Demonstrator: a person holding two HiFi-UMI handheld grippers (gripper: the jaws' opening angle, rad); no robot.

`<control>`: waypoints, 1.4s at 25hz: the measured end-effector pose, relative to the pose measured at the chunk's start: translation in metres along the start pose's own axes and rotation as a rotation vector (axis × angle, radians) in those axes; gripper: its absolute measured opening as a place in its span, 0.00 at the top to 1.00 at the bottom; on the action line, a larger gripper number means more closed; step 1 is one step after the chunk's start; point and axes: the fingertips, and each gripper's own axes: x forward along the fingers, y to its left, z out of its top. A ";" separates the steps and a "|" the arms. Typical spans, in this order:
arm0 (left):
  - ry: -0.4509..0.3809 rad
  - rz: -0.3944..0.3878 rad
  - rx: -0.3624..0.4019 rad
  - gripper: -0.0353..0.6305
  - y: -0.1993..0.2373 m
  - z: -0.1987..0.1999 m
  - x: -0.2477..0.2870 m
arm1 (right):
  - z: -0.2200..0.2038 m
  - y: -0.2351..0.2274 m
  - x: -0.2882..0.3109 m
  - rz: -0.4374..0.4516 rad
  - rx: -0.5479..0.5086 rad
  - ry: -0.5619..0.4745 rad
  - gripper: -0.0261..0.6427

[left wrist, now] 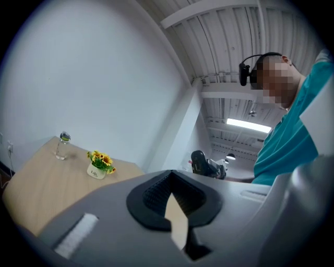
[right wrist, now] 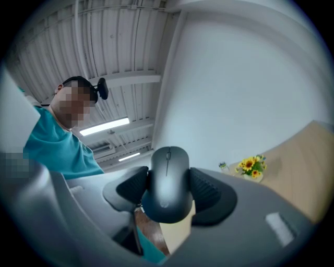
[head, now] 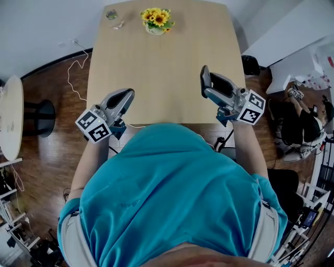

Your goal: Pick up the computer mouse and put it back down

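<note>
A dark grey computer mouse [right wrist: 167,180] is clamped between the black pads of my right gripper [right wrist: 167,192], held up in the air with its scroll wheel facing the camera. In the head view the right gripper [head: 215,81] hovers over the near right part of the wooden table [head: 162,62], with the mouse [head: 223,83] between its fingers. My left gripper [head: 126,95] hangs over the table's near left edge. Its pads [left wrist: 151,195] are together and hold nothing. Both grippers are lifted off the tabletop.
A small white pot of yellow flowers [head: 156,21] and a clear glass bottle [head: 111,14] stand at the table's far edge. A white cable [head: 75,68] trails on the floor to the left, near a round white table [head: 10,117]. Bags and gear [head: 302,125] lie to the right.
</note>
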 end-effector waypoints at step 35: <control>-0.003 0.032 -0.028 0.94 0.010 -0.009 -0.006 | -0.008 -0.028 0.017 -0.026 -0.037 0.115 0.57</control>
